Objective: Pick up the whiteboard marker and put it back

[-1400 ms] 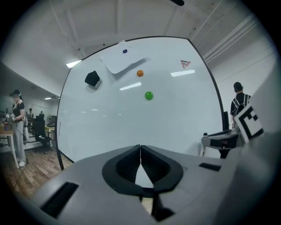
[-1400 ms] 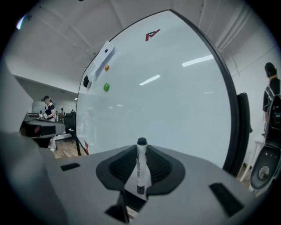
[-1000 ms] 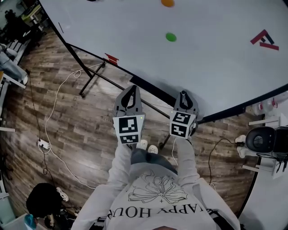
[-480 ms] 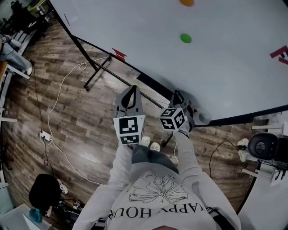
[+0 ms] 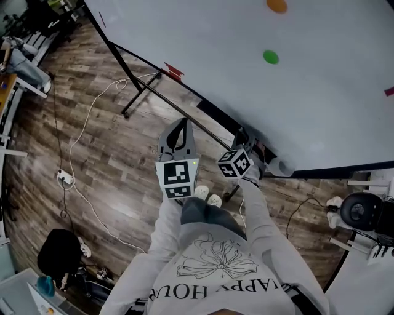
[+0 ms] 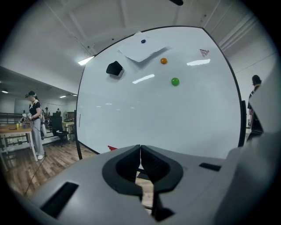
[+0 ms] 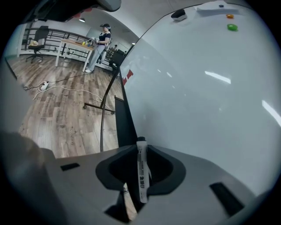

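A white whiteboard marker (image 7: pixel 141 171) with a black cap stands between the pads of my right gripper (image 7: pixel 139 147), cap end forward; the jaws are opening slightly with the marker still between them. That gripper (image 5: pixel 245 135) hangs tilted down at the whiteboard's (image 5: pixel 246 74) lower edge, just over the black tray (image 7: pixel 125 123) that runs along it. In the head view the marker is hidden by the gripper. My left gripper (image 5: pixel 182 122) floats to the left over the wooden floor, pointing at the board, jaws shut and empty (image 6: pixel 140 149).
On the board are a green magnet (image 5: pixel 270 57), an orange magnet (image 5: pixel 276 5), a black eraser (image 6: pixel 114 68) and a pinned paper (image 6: pixel 142 50). A small red object (image 5: pixel 174 72) sits at the board's lower edge. Board stand legs (image 5: pixel 141 92), floor cables and a power strip (image 5: pixel 64 179) lie left. A person (image 6: pixel 33 123) stands far off.
My right gripper has rolled over and sunk toward the board's lower edge with the marker in it. The left gripper drifted only a little.
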`<state>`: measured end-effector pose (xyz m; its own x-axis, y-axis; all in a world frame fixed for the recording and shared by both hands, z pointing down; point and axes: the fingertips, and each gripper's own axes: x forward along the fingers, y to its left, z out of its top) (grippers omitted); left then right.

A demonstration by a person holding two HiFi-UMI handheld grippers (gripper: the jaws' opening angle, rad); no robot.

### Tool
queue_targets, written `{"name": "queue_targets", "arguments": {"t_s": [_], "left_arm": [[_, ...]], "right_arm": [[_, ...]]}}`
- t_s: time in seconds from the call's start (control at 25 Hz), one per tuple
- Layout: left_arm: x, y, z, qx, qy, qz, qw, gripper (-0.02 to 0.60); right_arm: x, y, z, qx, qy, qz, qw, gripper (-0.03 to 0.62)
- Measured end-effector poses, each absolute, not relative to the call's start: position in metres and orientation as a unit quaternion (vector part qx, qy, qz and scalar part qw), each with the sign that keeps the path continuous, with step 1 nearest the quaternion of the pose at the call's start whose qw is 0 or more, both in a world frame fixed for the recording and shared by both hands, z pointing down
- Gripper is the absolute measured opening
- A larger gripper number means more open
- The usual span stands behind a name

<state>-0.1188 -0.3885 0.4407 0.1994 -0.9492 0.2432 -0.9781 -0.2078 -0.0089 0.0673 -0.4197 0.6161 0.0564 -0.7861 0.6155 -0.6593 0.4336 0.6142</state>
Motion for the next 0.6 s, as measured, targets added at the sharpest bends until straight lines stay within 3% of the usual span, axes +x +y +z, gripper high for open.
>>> {"name": "queue_targets", "arguments": {"t_s": [0.28, 0.6], "left_arm": [[-0.12, -0.386, 0.442, 0.769, -0.627, 0.1, 0.075, 0.006], [-0.111, -0.382, 0.43, 0.776, -0.621, 0.088, 0.067, 0.006]], "right_arm": [[0.062, -0.414, 0.623, 0.523, -0.699, -0.048, 0.486, 0.114], [0.059, -0.405, 0.569, 0.573, -0.718, -0.025, 0.394, 0.083]]}}
